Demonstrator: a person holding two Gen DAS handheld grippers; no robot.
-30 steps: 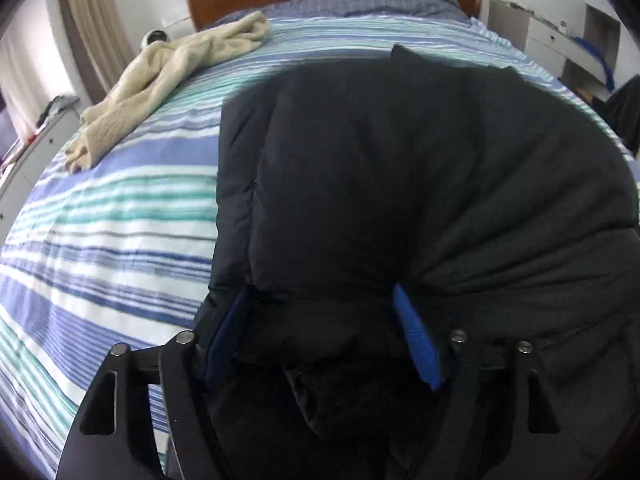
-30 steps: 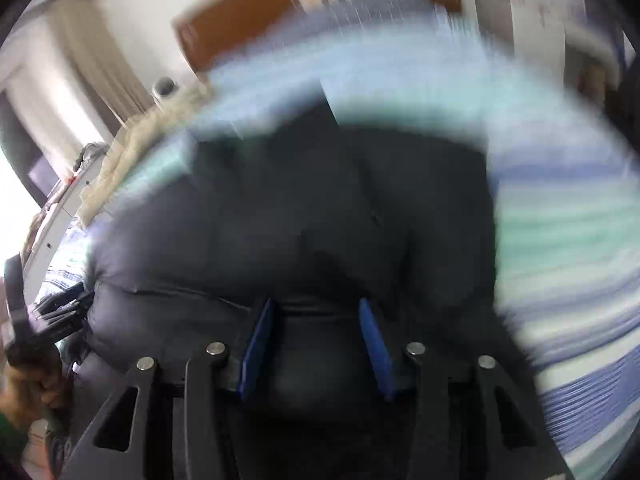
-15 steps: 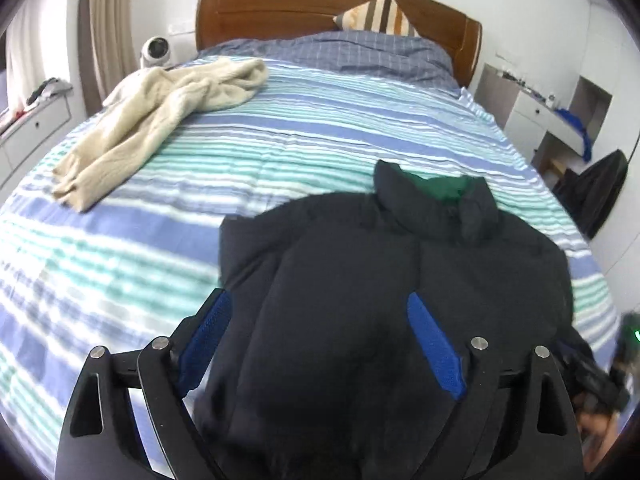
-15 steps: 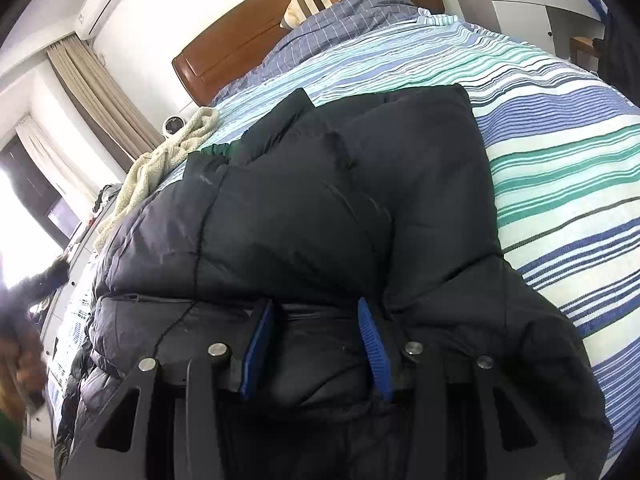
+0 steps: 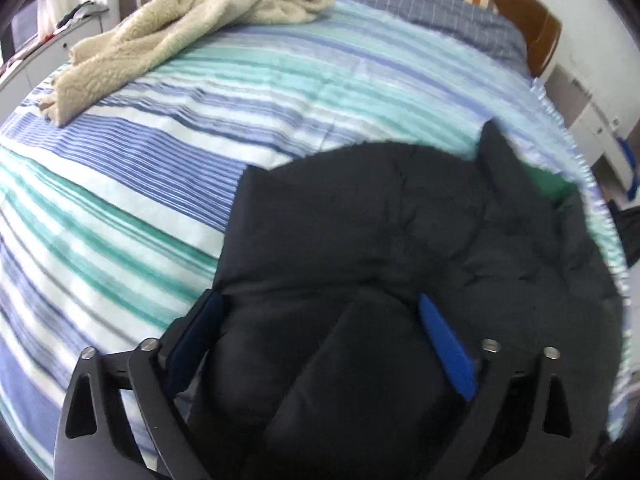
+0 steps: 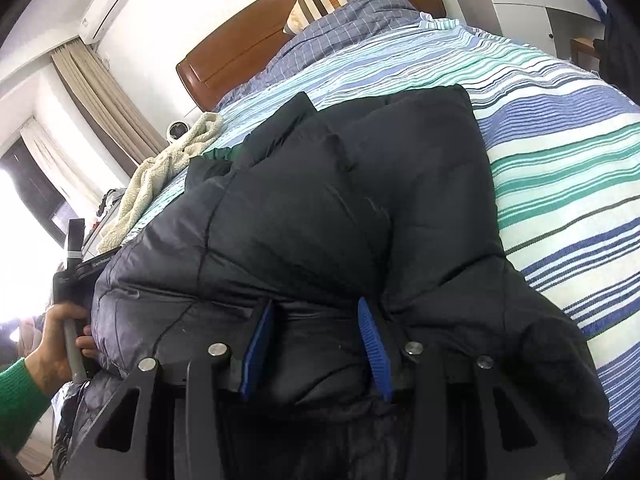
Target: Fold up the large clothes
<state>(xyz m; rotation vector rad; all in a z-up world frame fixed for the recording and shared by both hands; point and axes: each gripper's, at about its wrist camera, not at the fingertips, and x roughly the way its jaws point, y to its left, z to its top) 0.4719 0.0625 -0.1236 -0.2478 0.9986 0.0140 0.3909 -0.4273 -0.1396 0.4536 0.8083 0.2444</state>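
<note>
A large black puffer jacket (image 5: pixel 380 232) lies on the striped bed, collar with green lining toward the headboard; it also fills the right wrist view (image 6: pixel 340 208). My left gripper (image 5: pixel 320 328) is open over the jacket's lower part, with a padded sleeve lying between its blue fingers. My right gripper (image 6: pixel 316 336) has its jaws apart with a thick fold of the jacket's hem bulging between the blue pads (image 6: pixel 372 344); I cannot tell whether they pinch it. The left gripper's handle and the hand holding it (image 6: pixel 64 320) show at the jacket's left edge.
A cream fleece garment (image 5: pixel 180 28) lies at the bed's far left, also seen in the right wrist view (image 6: pixel 160 176). A wooden headboard (image 6: pixel 248 44) and striped pillow (image 6: pixel 320 0) stand behind. White drawers (image 6: pixel 532 4) stand right of the bed.
My left gripper has swung left and dropped closer over the jacket, with a sleeve now between its fingers. The right gripper stays at the jacket's hem.
</note>
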